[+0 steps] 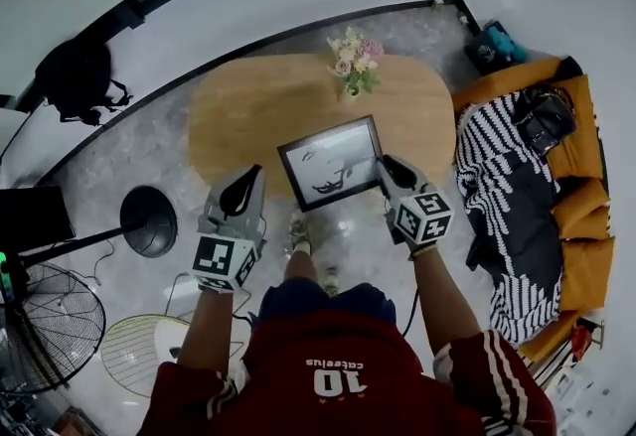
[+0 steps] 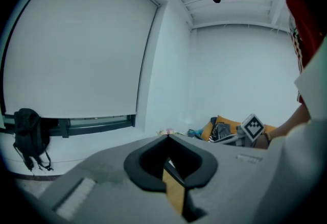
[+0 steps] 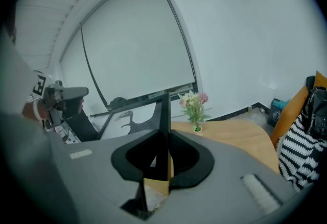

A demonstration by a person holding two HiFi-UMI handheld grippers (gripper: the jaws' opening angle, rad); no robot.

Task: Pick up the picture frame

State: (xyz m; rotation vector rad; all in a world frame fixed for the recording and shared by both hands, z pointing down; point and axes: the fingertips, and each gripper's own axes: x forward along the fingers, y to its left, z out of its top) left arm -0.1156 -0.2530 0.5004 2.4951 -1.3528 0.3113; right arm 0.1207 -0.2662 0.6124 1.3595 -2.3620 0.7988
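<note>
A black picture frame (image 1: 333, 163) with a black-and-white bird print hangs tilted above the near edge of the oval wooden table (image 1: 248, 106). My right gripper (image 1: 386, 169) is shut on the frame's right edge. In the right gripper view that edge (image 3: 164, 116) stands upright between the jaws, with the print (image 3: 130, 118) to its left. My left gripper (image 1: 248, 184) is a little left of the frame and does not touch it. In its own view the left gripper (image 2: 171, 167) shows a narrow gap with nothing gripped. A small pot of flowers (image 1: 354, 62) stands on the table's far side.
An orange sofa with a striped blanket (image 1: 517, 186) is to the right. A round lamp base (image 1: 149, 220), a fan (image 1: 45, 325) and a wire side table (image 1: 139, 350) stand at the left. A black backpack (image 1: 79, 76) hangs by the window.
</note>
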